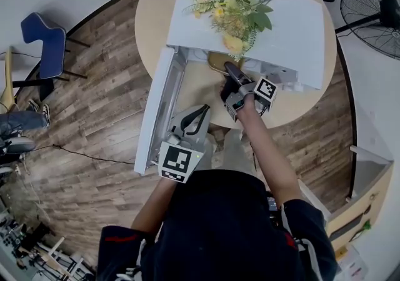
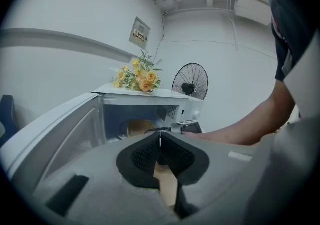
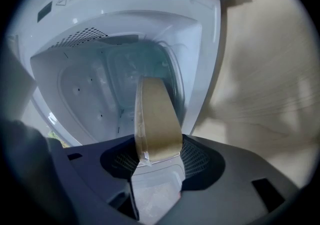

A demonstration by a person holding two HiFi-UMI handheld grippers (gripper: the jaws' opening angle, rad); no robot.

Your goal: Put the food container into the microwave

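1. Left gripper (image 2: 160,140): nearest the person, just in front of the white box-shaped microwave (image 1: 300,30). Its dark pads are pressed together with nothing between them.
2. Right gripper (image 3: 157,155): ahead of the left one, at the microwave's mouth. Its jaws are pinching the near edge of the tan shallow food container (image 3: 156,119).
3. Container, seen edge-on from the right gripper view: plain tan wall, with the lip of a clear plastic lid running along one side. Its far part is already inside the microwave cavity. I can't tell whether it touches the cavity floor.
4. The microwave's white door (image 1: 159,105) is swung wide open on the left gripper's side. The cavity is white with a patch of vent holes.
5. The microwave sits on a round light-wood table (image 1: 156,17).
6. A bunch of yellow flowers with green leaves (image 1: 231,14) lies on top of the microwave.
7. Well apart from the microwave, on the floor: a black floor fan (image 1: 372,14) on its far right and a blue chair (image 1: 44,42) out past the door side.
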